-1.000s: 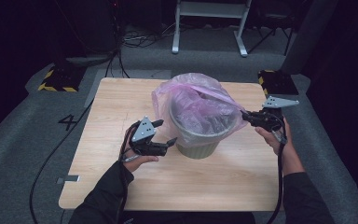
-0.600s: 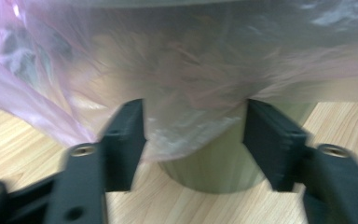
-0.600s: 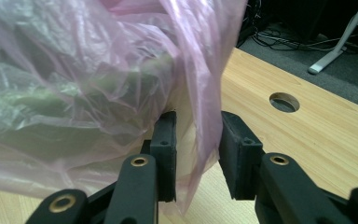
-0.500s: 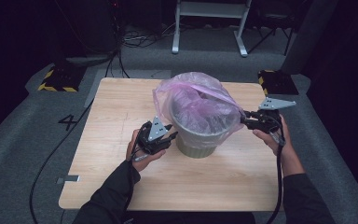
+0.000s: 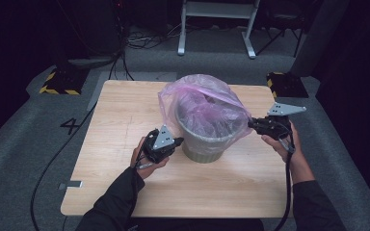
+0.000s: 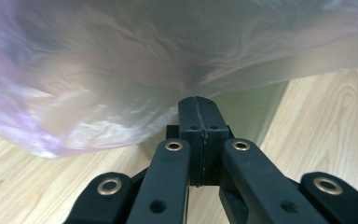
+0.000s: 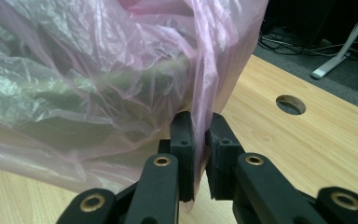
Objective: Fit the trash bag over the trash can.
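Bag (image 5: 202,103): thin pink film, light, slippery, tear-prone, draped over bin (image 5: 203,144) mid-counter (image 5: 125,110). Your right claw (image 7: 199,135) pinches its 3 o'clock edge; left claw (image 6: 200,119), jaws together, noses the 9 o'clock skirt. Grip the hem.

A dark numeral "4" (image 5: 71,126) marked on the grey floor (image 5: 24,144), left of the table (image 5: 125,106)

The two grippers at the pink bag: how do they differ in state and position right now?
The left gripper has its jaws pressed fully together, while the right gripper keeps a narrow gap with a fold of the pink bag in it. The left sits low beside the bin; the right is higher, at the bag's edge. Both point toward the bag.
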`<state>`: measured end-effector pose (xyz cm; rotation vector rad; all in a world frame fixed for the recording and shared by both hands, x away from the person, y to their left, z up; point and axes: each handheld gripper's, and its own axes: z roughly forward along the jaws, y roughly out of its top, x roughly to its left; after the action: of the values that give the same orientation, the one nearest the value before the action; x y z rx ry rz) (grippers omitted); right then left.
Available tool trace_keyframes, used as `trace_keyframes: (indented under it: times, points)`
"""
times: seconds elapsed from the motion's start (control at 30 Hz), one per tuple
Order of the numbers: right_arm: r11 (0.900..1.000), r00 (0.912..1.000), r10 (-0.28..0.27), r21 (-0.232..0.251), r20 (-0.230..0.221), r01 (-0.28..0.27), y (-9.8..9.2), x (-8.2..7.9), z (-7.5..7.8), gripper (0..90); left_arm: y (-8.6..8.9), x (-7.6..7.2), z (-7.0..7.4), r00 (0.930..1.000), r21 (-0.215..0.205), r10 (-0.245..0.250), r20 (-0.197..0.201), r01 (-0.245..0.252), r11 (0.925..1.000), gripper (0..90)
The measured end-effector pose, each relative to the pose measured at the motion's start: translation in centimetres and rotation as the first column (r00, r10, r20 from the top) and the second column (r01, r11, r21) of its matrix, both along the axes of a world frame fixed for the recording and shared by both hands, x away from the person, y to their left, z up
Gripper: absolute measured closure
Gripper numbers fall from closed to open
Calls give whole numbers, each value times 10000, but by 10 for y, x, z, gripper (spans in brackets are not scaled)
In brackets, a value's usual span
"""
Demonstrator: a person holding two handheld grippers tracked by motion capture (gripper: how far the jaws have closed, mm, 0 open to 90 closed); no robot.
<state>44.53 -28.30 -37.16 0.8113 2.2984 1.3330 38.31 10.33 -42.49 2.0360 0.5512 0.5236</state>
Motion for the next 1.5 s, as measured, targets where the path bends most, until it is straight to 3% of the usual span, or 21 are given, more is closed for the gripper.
trace_keyframes:
  times: [0.1,0.17,0.2,0.3,0.4,0.43,0.53,0.6,0.73,0.9,0.97,1.13,1.2,1.23,1.33,1.37,1.4,1.47,1.5]
  points:
    - [10000,10000,60,-33,-72,-61,1,-2,-3,836,-1,-2,-4,10000,27,-22,-11,22,10000,900]
    - [9999,9999,98,-110,-80,-99,1,-4,-4,809,1,-3,-4,10000,-396,36,-20,-37,9992,897]
    - [9999,10000,30,-159,-35,-31,1,-4,-4,798,2,-4,-3,9997,-688,-183,-136,173,9975,818]
    - [9996,9997,-228,-138,103,229,-1,-6,-1,673,0,-11,1,9999,-1027,143,-54,-148,9946,454]
    - [9991,9992,-370,-209,172,373,-2,-7,2,541,1,-19,5,9999,-1595,152,-45,-158,9871,245]
    - [9993,9994,-337,-175,111,339,-3,-8,3,486,0,-21,7,9997,-1640,224,-79,-234,9862,188]
    - [9991,9995,-313,-297,81,316,-4,-9,6,368,0,-27,14,9994,-1952,336,36,-322,9802,155]
    - [9989,9995,-283,-372,130,288,-6,-12,8,311,0,-28,19,9991,-2222,407,107,-373,9743,156]
    - [9986,9988,-343,-393,340,356,-10,-16,13,265,0,-23,26,9967,-2303,811,13,-786,9699,156]
    - [9988,9954,-492,-5,821,494,-16,-22,22,305,2,-14,26,9951,-2216,983,-113,-983,9702,155]
    - [9980,9934,-609,246,974,588,-17,-23,27,309,2,-12,25,9942,-1993,1074,-73,-1067,9741,179]
    - [9955,9901,-624,787,1256,528,-12,-19,44,335,0,-7,25,9906,-1497,1360,154,-1322,9799,469]
    - [9945,9897,-682,871,1256,575,-10,-16,46,341,0,-6,25,9906,-1431,1357,180,-1318,9809,509]
    - [9929,9921,-654,1062,1069,540,-5,-9,51,347,-1,-5,25,9909,-1347,1324,251,-1279,9826,604]
    - [9923,9949,-651,1099,767,565,1,1,52,354,-2,-4,24,9916,-1238,1257,318,-1209,9849,738]
    - [9913,9967,-550,1229,592,474,3,6,51,366,-2,-4,24,9920,-1124,1207,370,-1159,9869,738]
    - [9916,9985,-482,1217,258,447,8,14,50,411,-2,-3,23,9934,-1073,1088,369,-1043,9887,822]
    - [9921,9988,-452,1182,161,430,11,18,49,445,-2,-2,22,9936,-1023,1056,407,-1010,9896,895]
    - [9930,9992,-370,1121,-141,383,15,25,47,512,-2,-2,22,9937,-981,1015,484,-964,9905,897]
